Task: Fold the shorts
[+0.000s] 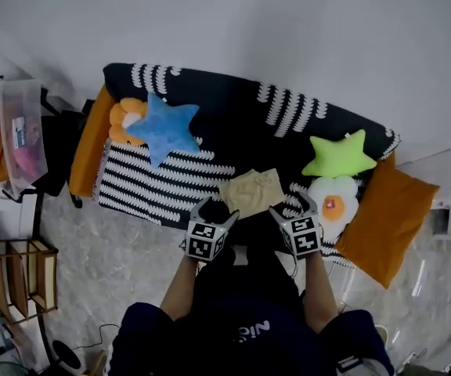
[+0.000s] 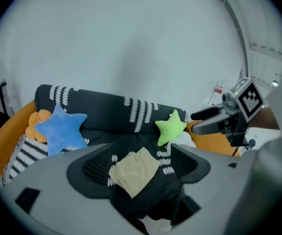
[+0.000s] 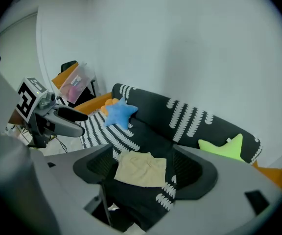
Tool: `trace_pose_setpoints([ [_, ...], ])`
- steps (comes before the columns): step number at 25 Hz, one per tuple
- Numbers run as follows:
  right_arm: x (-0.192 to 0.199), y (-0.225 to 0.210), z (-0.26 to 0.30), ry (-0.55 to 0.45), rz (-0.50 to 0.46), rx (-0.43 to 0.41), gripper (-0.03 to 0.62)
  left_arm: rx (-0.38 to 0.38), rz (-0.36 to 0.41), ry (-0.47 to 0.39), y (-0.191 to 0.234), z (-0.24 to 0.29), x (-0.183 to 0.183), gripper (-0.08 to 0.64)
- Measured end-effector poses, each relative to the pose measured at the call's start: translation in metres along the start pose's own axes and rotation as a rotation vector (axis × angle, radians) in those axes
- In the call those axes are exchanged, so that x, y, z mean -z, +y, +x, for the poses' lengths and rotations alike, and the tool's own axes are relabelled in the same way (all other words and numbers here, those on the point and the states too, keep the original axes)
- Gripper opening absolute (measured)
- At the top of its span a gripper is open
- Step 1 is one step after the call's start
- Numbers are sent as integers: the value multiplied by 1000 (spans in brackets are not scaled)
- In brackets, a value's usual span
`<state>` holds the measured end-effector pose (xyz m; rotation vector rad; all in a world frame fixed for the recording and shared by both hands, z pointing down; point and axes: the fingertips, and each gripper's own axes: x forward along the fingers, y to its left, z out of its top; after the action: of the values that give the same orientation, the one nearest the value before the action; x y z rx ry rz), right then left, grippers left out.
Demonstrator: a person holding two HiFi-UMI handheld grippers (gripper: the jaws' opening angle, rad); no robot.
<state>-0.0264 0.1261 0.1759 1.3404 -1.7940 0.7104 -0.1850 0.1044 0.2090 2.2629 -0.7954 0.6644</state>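
Observation:
The beige shorts point(image 1: 251, 192) lie folded in a small square on the front of the dark sofa seat point(image 1: 233, 135). The left gripper view shows the shorts point(image 2: 133, 172) past the jaws, and so does the right gripper view, with the shorts point(image 3: 141, 169) lying flat. My left gripper point(image 1: 214, 210) hovers just before the shorts' near left corner, open and empty. My right gripper point(image 1: 294, 207) hangs at the near right corner, also open and empty. Neither touches the cloth.
On the sofa lie a blue star pillow point(image 1: 164, 128), an orange flower pillow point(image 1: 122, 121), a green star pillow point(image 1: 340, 156), a fried-egg pillow point(image 1: 335, 198) and a striped blanket point(image 1: 155, 180). Orange cushions point(image 1: 386, 214) flank both ends. A clear box point(image 1: 22, 131) stands at the left.

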Motion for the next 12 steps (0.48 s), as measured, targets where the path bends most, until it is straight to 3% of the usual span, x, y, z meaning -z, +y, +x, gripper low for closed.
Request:
trace_pose_setpoints([
  [7, -34, 14, -32, -88, -54, 62, 393, 22, 92, -123, -1, -33, -52, 357],
  [12, -73, 23, -59, -206, -59, 129, 397, 40, 143, -204, 1, -59, -92, 357],
])
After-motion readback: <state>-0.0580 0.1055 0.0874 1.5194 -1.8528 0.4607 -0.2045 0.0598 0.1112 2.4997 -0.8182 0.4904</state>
